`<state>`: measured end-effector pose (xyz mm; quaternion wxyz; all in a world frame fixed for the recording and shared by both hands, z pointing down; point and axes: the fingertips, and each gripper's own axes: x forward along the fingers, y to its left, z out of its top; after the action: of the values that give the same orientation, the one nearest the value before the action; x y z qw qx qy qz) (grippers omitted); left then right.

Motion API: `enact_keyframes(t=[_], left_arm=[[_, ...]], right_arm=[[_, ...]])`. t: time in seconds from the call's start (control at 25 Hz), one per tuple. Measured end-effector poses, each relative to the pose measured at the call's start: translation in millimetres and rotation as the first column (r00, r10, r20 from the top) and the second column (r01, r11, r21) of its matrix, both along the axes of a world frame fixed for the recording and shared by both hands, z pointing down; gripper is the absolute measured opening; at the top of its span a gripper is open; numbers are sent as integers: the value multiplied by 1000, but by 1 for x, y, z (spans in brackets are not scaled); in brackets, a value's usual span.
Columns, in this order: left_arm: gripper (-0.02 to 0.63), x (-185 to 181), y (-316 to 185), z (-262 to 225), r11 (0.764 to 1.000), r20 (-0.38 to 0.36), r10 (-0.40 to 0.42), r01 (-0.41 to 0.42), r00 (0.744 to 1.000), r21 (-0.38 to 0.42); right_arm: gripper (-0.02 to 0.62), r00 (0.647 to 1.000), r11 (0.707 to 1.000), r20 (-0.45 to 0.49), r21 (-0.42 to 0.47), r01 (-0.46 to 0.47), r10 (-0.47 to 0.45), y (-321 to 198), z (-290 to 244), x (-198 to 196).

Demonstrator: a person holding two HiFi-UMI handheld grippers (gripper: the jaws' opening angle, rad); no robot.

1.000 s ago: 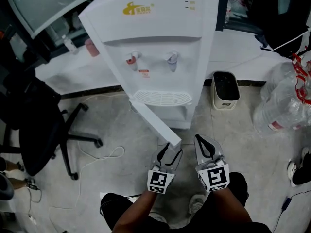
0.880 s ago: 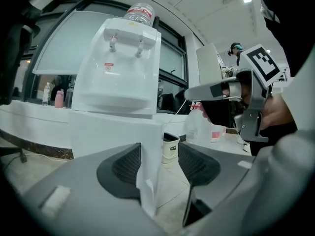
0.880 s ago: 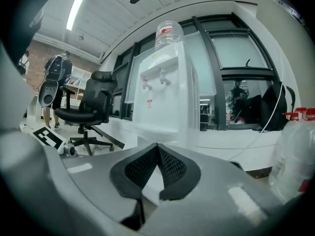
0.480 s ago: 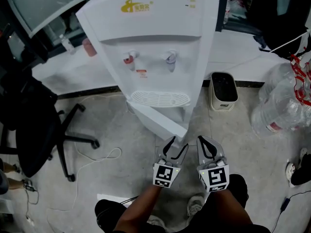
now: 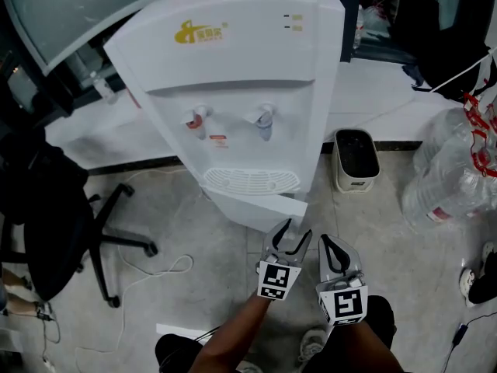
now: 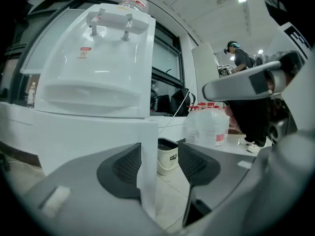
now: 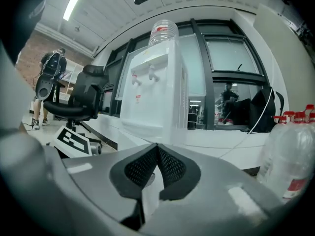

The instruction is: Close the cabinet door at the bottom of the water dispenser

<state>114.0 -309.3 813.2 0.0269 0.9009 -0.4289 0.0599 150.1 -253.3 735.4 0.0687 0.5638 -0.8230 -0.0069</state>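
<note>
The white water dispenser [image 5: 233,68] stands ahead of me on the grey floor. Its bottom cabinet door [image 5: 256,207] lies almost flat against the body, with the free edge at the right. My left gripper [image 5: 293,231] is open at that edge. In the left gripper view the door's edge [image 6: 147,171] stands between the jaws, close to the left one, and the jaws [image 6: 160,163] do not press on it. My right gripper [image 5: 334,243] hangs just right of the left one, shut on nothing. Its tips [image 7: 157,154] meet, with the dispenser [image 7: 152,97] beyond.
A black office chair [image 5: 46,208] stands at the left, with a white cable [image 5: 155,266] on the floor beside it. A small white bin [image 5: 356,160] sits right of the dispenser. Large clear water bottles [image 5: 454,169] crowd the right edge. A person [image 6: 241,58] stands far off.
The door has swung from sticking out toward me to nearly flat against the dispenser. My left gripper moved right and forward with its edge. The right gripper hardly moved.
</note>
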Motion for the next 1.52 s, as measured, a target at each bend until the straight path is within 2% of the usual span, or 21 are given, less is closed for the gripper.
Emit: enact_keyframes(t=[0.24, 0.56, 0.8, 1.04, 1.2, 1.4, 1.52], left_arm=[[250, 12, -30, 2, 1000, 13, -6, 6, 1000, 6], [258, 11, -54, 5, 1000, 83, 3, -4, 997, 3], [255, -11, -24, -14, 1000, 24, -15, 15, 1000, 23], [229, -21, 15, -31, 997, 15, -3, 2, 1000, 71], [190, -49, 33, -36, 995, 8, -59, 59, 998, 78], [135, -83, 56, -52, 986, -24, -135, 136, 991, 94], [80, -99, 65, -58, 979, -23, -177, 178, 984, 103]], right_arm=[[3, 1000, 999, 7, -45, -3, 3, -6, 7, 0], [3, 1000, 999, 3, -53, 4, -3, -9, 12, -4], [3, 1000, 999, 6, -44, 4, -4, -12, 10, -7], [3, 1000, 1000, -11, -17, 14, -14, -15, 12, -18], [3, 998, 997, -19, 40, 66, -65, -12, 4, -30], [3, 996, 996, -23, 30, 85, -84, -13, 12, -39], [2, 992, 991, -38, 55, 121, -119, -14, 5, -53]])
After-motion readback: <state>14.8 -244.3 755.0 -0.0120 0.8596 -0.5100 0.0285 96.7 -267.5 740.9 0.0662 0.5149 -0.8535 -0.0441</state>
